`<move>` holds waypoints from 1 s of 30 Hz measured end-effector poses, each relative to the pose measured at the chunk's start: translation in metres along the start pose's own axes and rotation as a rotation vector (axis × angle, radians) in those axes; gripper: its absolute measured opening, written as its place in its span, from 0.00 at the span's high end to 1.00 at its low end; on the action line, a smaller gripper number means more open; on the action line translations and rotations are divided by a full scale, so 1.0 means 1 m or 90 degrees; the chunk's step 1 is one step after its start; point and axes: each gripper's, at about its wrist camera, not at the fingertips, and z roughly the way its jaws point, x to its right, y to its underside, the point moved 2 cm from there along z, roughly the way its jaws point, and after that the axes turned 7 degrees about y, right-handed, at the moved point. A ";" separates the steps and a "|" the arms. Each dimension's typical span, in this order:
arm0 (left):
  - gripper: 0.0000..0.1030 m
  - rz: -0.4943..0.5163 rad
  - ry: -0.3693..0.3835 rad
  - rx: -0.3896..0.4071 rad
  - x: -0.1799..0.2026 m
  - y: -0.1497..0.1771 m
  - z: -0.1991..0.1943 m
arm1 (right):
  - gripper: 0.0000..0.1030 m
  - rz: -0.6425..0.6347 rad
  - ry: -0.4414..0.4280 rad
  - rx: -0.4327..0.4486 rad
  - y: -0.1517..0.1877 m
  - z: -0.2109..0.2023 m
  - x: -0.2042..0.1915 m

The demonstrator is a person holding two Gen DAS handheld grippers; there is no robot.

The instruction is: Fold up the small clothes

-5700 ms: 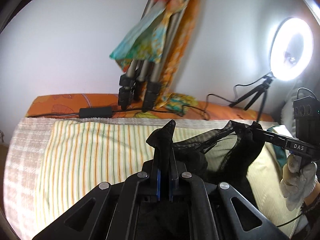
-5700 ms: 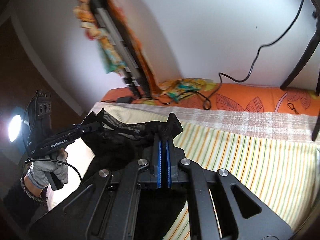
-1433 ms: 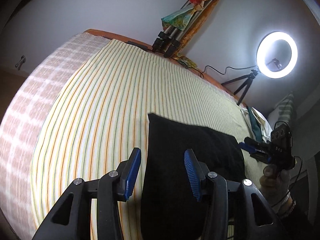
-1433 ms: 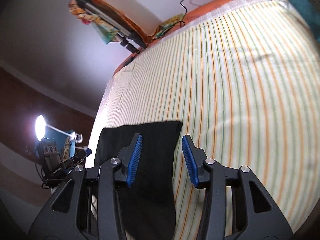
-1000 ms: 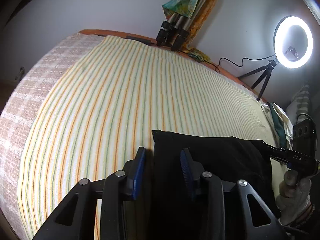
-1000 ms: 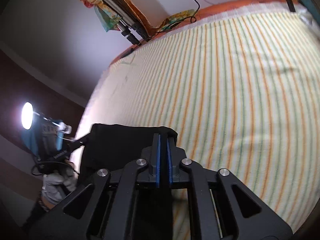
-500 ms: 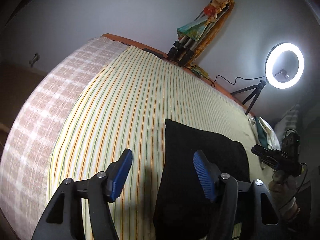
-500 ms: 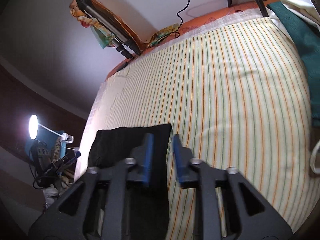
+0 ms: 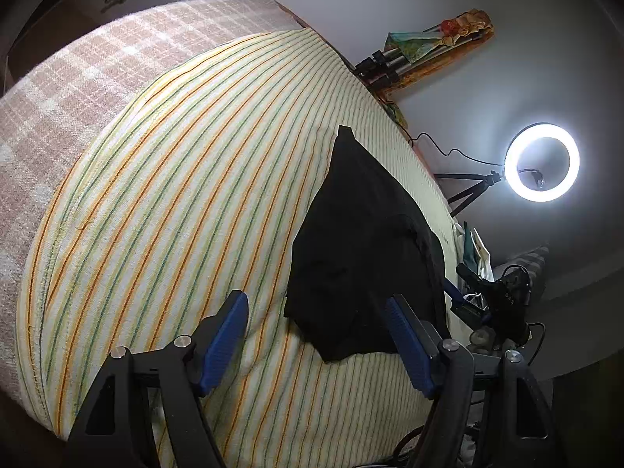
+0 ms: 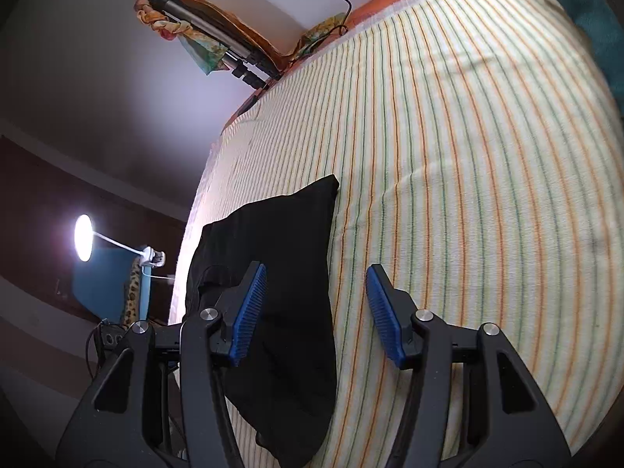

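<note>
A black garment [image 9: 362, 241] lies flat on the striped bedspread [image 9: 175, 195]. My left gripper [image 9: 318, 339] hovers at its near corner. Its jaws are opening, and the blue pads [image 9: 226, 335] stand wide on either side of that corner without touching it. In the right wrist view the same black garment [image 10: 280, 273] lies to the left. My right gripper [image 10: 318, 312] is over its right edge. Its jaws are also opening, with the edge between the pads [image 10: 386, 316] and no pressure on it. The right gripper [image 9: 464, 292], in a gloved hand, also shows past the garment's far side.
A pink checked blanket [image 9: 97, 58] covers the bed's left end. A folded tripod [image 9: 409, 58] with bright cloth on it leans against the wall. A ring light [image 9: 542, 162] stands at the right, and a teal cloth [image 10: 592, 11] lies near that corner. A desk lamp [image 10: 84, 238] glows beyond the bed.
A second ago the right gripper was shut on the garment's edge and the left stood narrow around its corner. Both have opened and drawn back, the left rolling, and the garment stays flat.
</note>
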 end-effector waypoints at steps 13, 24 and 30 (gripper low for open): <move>0.49 0.004 0.037 0.018 0.016 -0.023 0.045 | 0.56 -0.002 -0.057 0.007 -0.018 0.033 -0.016; 0.92 0.050 0.026 0.017 0.029 -0.027 0.047 | 0.93 -0.060 0.007 0.007 -0.022 0.028 -0.046; 0.96 0.088 0.041 0.027 0.052 -0.027 0.038 | 0.94 -0.123 0.039 0.011 -0.024 0.006 -0.079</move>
